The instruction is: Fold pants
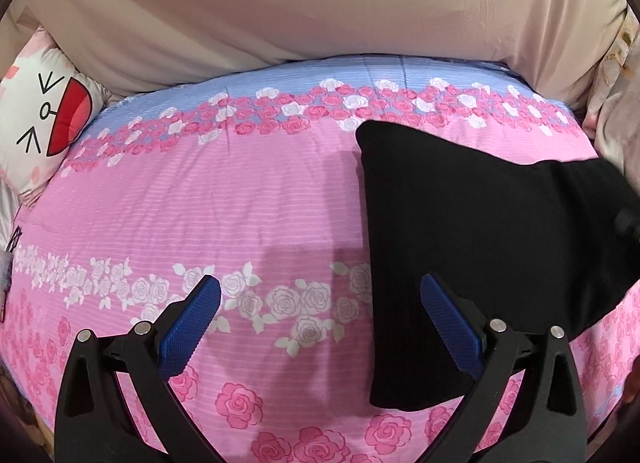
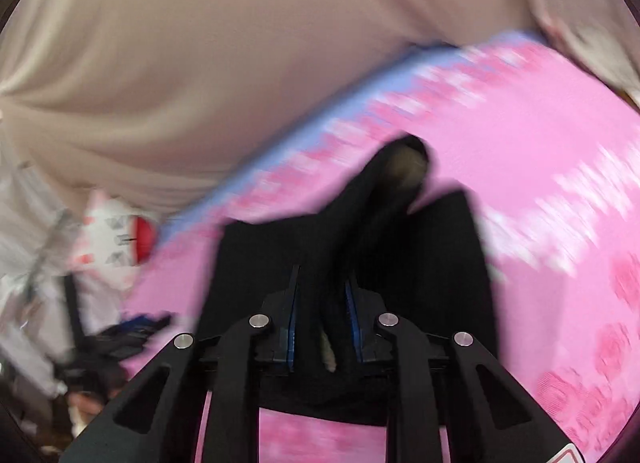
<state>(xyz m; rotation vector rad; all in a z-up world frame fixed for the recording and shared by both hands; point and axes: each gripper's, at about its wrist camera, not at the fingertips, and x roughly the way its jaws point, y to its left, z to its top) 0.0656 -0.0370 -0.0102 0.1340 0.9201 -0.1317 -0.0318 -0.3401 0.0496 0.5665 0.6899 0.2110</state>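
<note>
The black pants (image 1: 460, 231) lie partly folded on the pink rose-patterned bedspread (image 1: 240, 207), at the right of the left wrist view. My left gripper (image 1: 320, 295) is open and empty, just left of the pants' near edge; its right finger overlaps the fabric. In the blurred right wrist view, my right gripper (image 2: 322, 295) is shut on a bunch of the black pants (image 2: 360, 223) and lifts it above the rest of the fabric.
A white cartoon-face pillow (image 1: 44, 119) lies at the left end of the bed. A beige sheet (image 1: 320, 3) hangs along the far side. Clutter sits off the bed's left edge (image 2: 48, 323).
</note>
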